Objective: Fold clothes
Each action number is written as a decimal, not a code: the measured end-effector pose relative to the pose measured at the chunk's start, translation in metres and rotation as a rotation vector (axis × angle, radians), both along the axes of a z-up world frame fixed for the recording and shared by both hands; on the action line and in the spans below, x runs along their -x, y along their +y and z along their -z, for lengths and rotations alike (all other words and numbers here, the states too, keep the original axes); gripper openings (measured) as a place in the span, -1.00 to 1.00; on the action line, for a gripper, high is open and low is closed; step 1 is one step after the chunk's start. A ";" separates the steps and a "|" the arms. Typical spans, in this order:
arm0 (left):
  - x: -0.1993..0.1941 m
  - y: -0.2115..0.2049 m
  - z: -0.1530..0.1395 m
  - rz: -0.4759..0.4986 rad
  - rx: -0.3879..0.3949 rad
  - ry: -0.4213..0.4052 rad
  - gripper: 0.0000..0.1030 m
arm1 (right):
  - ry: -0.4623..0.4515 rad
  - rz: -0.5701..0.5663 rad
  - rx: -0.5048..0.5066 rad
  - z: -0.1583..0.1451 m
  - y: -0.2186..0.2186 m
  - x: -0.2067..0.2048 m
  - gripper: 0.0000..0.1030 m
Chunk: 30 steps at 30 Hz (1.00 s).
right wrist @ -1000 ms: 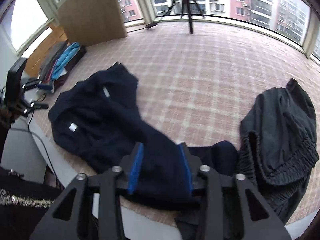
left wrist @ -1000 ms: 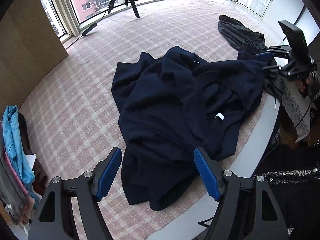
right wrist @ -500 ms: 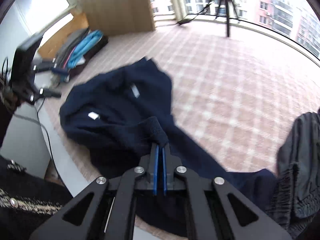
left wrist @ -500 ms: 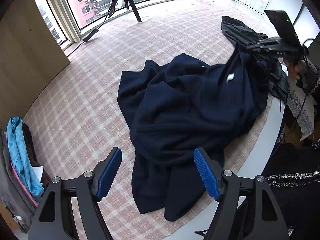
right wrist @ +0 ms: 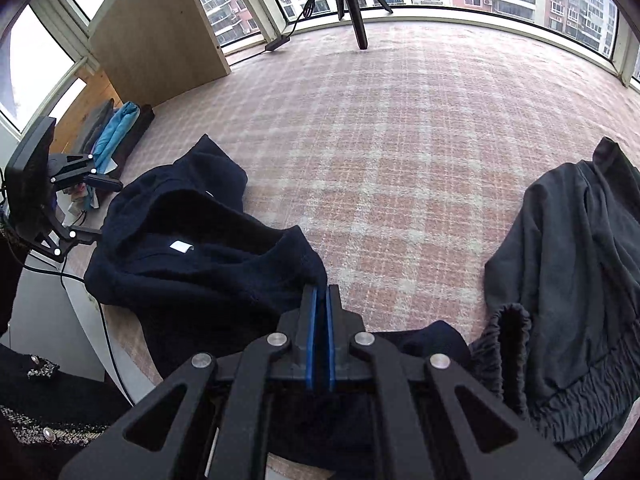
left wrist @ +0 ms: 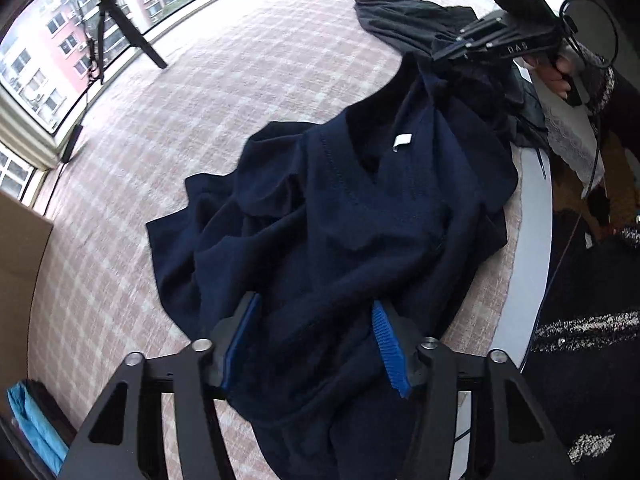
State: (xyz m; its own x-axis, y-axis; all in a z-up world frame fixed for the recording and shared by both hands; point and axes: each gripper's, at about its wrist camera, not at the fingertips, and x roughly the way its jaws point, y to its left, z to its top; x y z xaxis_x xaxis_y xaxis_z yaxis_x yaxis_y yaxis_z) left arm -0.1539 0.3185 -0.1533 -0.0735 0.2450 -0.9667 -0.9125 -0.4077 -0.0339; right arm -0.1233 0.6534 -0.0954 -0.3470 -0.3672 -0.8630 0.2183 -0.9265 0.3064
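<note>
Pink checked tablecloth fills the left wrist view; a crumpled navy knit sweater lies centre frame, the left gripper closing around its lower fabric, pads not yet pressing. Right wrist view, lower centre: the right gripper is clenched on the sweater's edge. That thin pinch could slip under uneven pulling.

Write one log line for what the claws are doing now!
right claw: shut on navy sweater | left claw: closing around sweater | grey trousers: aside
</note>
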 end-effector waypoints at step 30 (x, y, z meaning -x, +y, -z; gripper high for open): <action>0.063 -0.060 -0.004 -0.311 -0.100 -0.028 -0.11 | -0.043 -0.191 -0.071 0.028 -0.025 0.006 -0.15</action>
